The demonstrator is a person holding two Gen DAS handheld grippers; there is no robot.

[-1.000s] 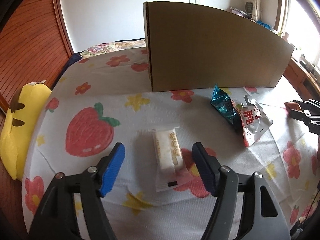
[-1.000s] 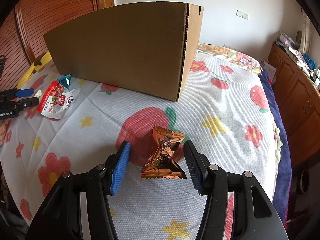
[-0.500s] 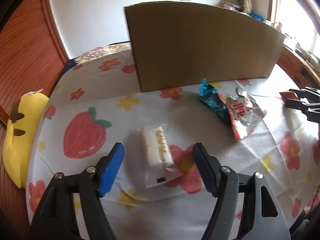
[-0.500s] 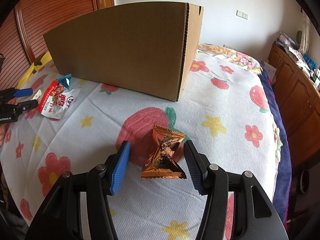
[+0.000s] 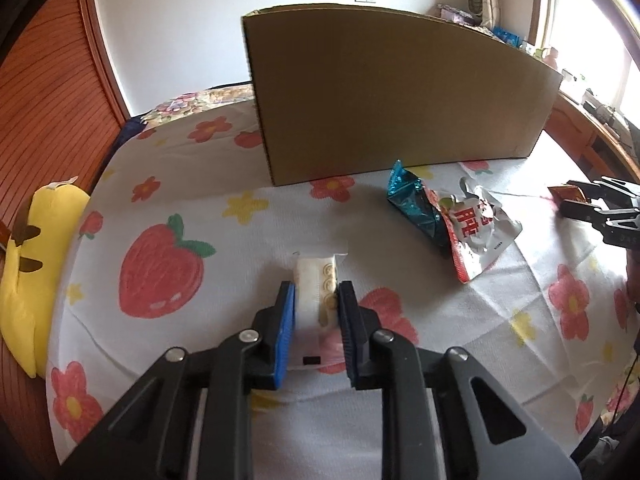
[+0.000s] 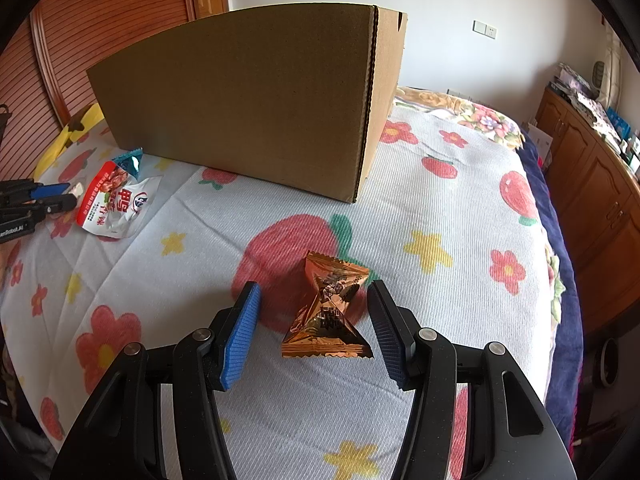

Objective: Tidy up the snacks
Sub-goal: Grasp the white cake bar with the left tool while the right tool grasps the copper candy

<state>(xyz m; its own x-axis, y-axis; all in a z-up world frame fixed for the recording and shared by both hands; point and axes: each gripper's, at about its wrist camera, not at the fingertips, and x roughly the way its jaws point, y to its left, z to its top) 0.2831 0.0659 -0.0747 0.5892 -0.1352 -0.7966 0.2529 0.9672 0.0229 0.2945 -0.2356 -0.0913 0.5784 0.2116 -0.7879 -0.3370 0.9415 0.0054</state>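
My left gripper [image 5: 316, 300] is shut on a white wrapped cake bar [image 5: 316, 280] that lies on the flowered cloth. A teal packet [image 5: 414, 206] and a red-and-white pouch [image 5: 476, 230] lie to its right, in front of the tall cardboard box [image 5: 392, 100]. My right gripper [image 6: 314, 308] is open, its pads on either side of an orange foil snack packet [image 6: 330, 312] on the cloth. The box [image 6: 248, 96] stands behind it. The pouch [image 6: 116, 200] shows at the left of the right wrist view, near the left gripper [image 6: 60, 196].
A yellow plush banana [image 5: 32, 264] lies at the left edge of the bed. A wooden slatted wall [image 5: 48, 80] is on the left. Wooden cabinets [image 6: 592, 208] stand to the right of the bed. The right gripper [image 5: 576, 200] shows at the right of the left wrist view.
My left gripper has closed its jaws onto the cake bar, which lay between the open pads before. The right gripper has stayed open around the orange packet.
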